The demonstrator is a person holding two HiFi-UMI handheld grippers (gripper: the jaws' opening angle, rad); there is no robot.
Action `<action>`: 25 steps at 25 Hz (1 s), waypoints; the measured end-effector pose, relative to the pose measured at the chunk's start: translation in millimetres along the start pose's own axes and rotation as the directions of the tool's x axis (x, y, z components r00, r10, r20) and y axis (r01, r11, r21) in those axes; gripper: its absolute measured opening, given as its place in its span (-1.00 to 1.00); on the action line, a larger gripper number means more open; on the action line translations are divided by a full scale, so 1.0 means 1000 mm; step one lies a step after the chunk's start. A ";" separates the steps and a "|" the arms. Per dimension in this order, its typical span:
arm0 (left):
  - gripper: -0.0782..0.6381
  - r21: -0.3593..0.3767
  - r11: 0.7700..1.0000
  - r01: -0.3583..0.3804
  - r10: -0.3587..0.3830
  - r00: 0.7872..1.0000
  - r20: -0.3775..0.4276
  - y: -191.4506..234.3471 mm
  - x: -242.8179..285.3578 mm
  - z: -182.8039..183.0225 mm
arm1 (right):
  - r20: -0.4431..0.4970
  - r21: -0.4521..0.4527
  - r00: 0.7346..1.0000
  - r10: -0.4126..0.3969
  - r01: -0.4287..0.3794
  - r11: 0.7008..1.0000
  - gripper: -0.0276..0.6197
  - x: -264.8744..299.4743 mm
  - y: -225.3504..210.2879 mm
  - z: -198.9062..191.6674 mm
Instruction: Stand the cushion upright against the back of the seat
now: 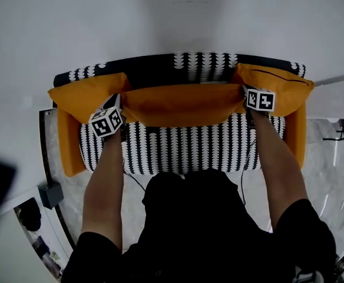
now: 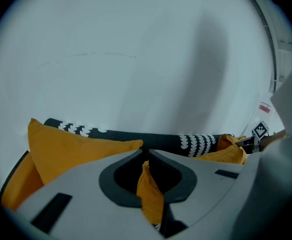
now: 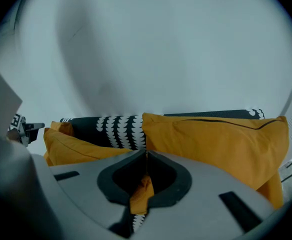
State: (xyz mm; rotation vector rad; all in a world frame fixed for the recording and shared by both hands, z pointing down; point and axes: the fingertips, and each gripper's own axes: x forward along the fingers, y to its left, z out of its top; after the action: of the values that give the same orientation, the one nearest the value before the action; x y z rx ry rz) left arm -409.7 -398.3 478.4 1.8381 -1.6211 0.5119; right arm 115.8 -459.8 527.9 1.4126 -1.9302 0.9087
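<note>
Cushions all over this one. At the seat's (image 1: 178, 149) left end we see an orange side cushion (image 1: 83, 96) sitting in the back corner by the armrest. Just right of it, our left gripper (image 1: 123, 102) is clamped tight on the left corner of the middle cushion (image 1: 181, 104). In the left gripper view we see a fold of that orange fabric (image 2: 148, 189) pinched between the closed jaws.

The middle cushion itself stretches along the seat's back edge, right in front of the patterned backrest (image 1: 201, 61). We can't tell if it's actually leaning on it.

Further right, our right gripper (image 1: 245, 99) is clenched on the cushion's other corner, same deal with orange cloth (image 3: 142, 196) caught in its jaws. Past that, another orange cushion (image 1: 278, 84) stands in the seat's right back corner.
</note>
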 end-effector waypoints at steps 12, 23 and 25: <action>-0.70 -0.005 1.000 0.001 -0.001 1.000 -0.008 -0.015 -0.046 -0.025 | -0.038 -0.056 0.997 -0.068 0.065 0.996 -0.79 0.020 -0.005 0.010; -0.70 0.019 0.995 0.093 -0.093 0.995 -0.029 -0.054 -0.081 -0.050 | 0.053 -0.022 0.998 -0.014 0.015 1.000 -0.41 -0.019 -0.004 0.013; -0.70 0.030 0.994 0.105 -0.104 0.994 -0.033 -0.059 -0.090 -0.059 | 0.082 -0.022 0.996 -0.024 0.026 0.999 -0.41 -0.034 -0.003 0.016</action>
State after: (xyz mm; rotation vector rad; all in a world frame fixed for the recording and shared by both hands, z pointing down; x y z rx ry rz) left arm -360.7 -289.9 450.4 1.9177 -1.4951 0.5203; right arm 127.3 -453.6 492.8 1.4781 -1.9721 0.8263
